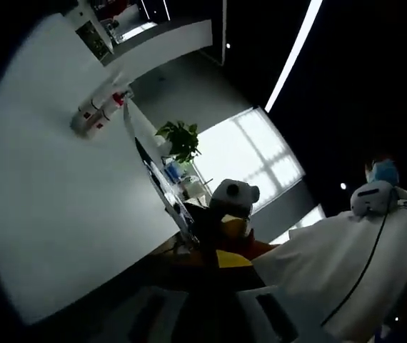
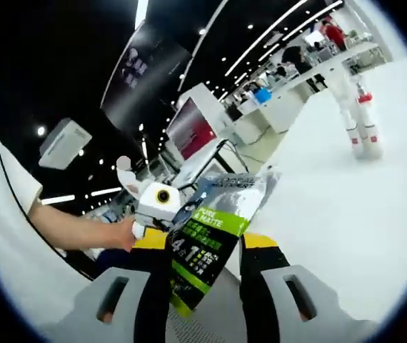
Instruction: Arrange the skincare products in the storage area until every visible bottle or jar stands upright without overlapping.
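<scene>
We judge the task barely begun, or between steps: no storage area and no standing bottles or jars can be made out, so we cannot say what is already upright, and the arranging looks to be ahead of us. In the right gripper view, the right gripper is clamped on 1 skincare item, a flat foil sachet that rises from between the 2 jaws and leans toward the far side of the white floor. The sachet is silvery with a green and black printed panel and white lettering too small to read in full; its upper edge looks crinkled, so we expect it to be limp and hard to stand on end. Just beside the sachet a person's hand holds the other gripper's body. In the left gripper view, the left gripper is dim at the bottom and we cannot tell whether its jaws are parted or closed; beyond it are a potted plant and a white cloth-covered surface.
</scene>
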